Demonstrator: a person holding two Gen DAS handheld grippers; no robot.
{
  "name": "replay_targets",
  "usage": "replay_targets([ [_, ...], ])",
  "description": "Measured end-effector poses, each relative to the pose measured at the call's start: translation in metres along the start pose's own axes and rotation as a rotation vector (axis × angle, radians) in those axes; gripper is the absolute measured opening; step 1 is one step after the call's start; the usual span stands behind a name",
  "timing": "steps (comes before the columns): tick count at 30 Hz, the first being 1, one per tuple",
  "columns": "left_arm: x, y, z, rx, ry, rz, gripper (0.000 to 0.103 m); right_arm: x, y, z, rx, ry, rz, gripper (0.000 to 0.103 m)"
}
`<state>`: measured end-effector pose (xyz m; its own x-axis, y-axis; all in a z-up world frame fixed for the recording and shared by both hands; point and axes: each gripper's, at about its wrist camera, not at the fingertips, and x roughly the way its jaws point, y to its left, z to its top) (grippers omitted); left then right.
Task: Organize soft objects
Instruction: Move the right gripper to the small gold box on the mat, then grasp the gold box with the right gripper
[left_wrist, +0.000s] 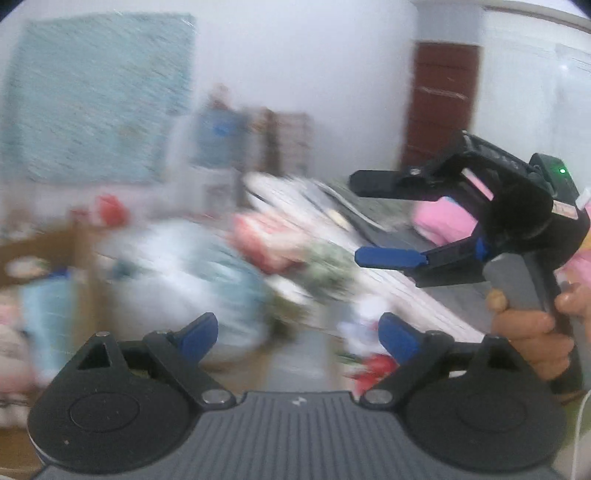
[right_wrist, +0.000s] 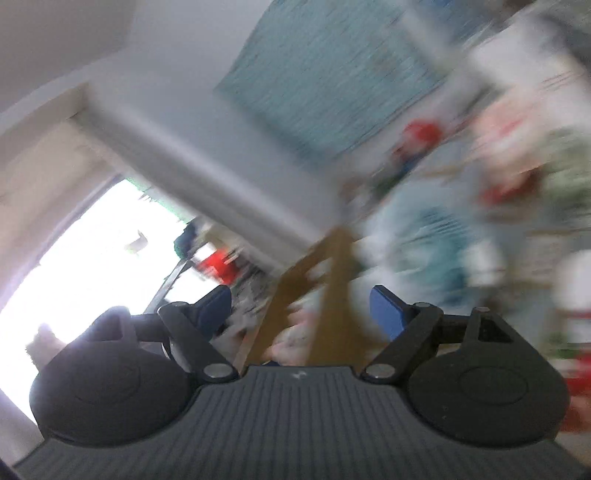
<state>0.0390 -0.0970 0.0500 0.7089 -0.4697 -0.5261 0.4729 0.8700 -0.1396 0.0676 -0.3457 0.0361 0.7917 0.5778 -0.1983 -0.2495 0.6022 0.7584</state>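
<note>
Both jaws standing wide and empty, the left gripper (left_wrist: 298, 336) and right gripper (left_wrist: 355, 218) are hovering near a pink plush (left_wrist: 445, 219), likely light and squashy, best pinched mid-body.

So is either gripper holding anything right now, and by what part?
Nothing is held. The left gripper has its jaws open with nothing between them, and the right gripper is open and empty too; the other view shows it spread wide.

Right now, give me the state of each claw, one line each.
Left claw: open, nothing between its fingers.
Right claw: open, nothing held; a pink soft thing lies behind it.
</note>
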Motion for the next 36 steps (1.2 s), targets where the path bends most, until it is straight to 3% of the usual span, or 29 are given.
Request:
replay_targets([
  [4, 0.053, -0.032, -0.016, 0.048, 0.073, -0.055, 0.094, -0.033, -0.034, -0.012, 0.000, -0.091, -0.187, 0.083],
  [10, 0.098, -0.051, -0.034, 0.100, 0.122, -0.030, 0.087, -0.027, -0.058, -0.028, -0.066, -0.087, -0.333, 0.082],
  [15, 0.106, -0.037, -0.027, 0.109, 0.064, 0.085, 0.079, 0.005, -0.041, -0.021, -0.148, -0.045, -0.280, 0.082],
  [21, 0.125, -0.018, -0.020, 0.059, 0.011, 0.156, 0.059, 0.070, -0.032, -0.001, -0.238, 0.069, -0.298, 0.077],
  [23, 0.132, -0.015, -0.018, 0.057, 0.001, 0.184, 0.054, 0.093, -0.034, 0.003, -0.259, 0.117, -0.337, 0.069],
  [27, 0.143, -0.011, -0.014, 0.064, -0.002, 0.197, 0.054, 0.122, -0.044, 0.004, -0.283, 0.183, -0.395, 0.059],
  [30, 0.153, -0.010, -0.013, 0.069, 0.014, 0.210, 0.052, 0.139, -0.054, 0.003, -0.269, 0.222, -0.410, 0.045],
  [32, 0.159, -0.007, -0.012, 0.058, 0.026, 0.214, 0.044, 0.140, -0.058, 0.002, -0.257, 0.227, -0.411, 0.031],
  [36, 0.159, -0.006, -0.011, 0.055, 0.031, 0.199, 0.030, 0.130, -0.063, 0.004, -0.191, 0.213, -0.381, 0.029],
])
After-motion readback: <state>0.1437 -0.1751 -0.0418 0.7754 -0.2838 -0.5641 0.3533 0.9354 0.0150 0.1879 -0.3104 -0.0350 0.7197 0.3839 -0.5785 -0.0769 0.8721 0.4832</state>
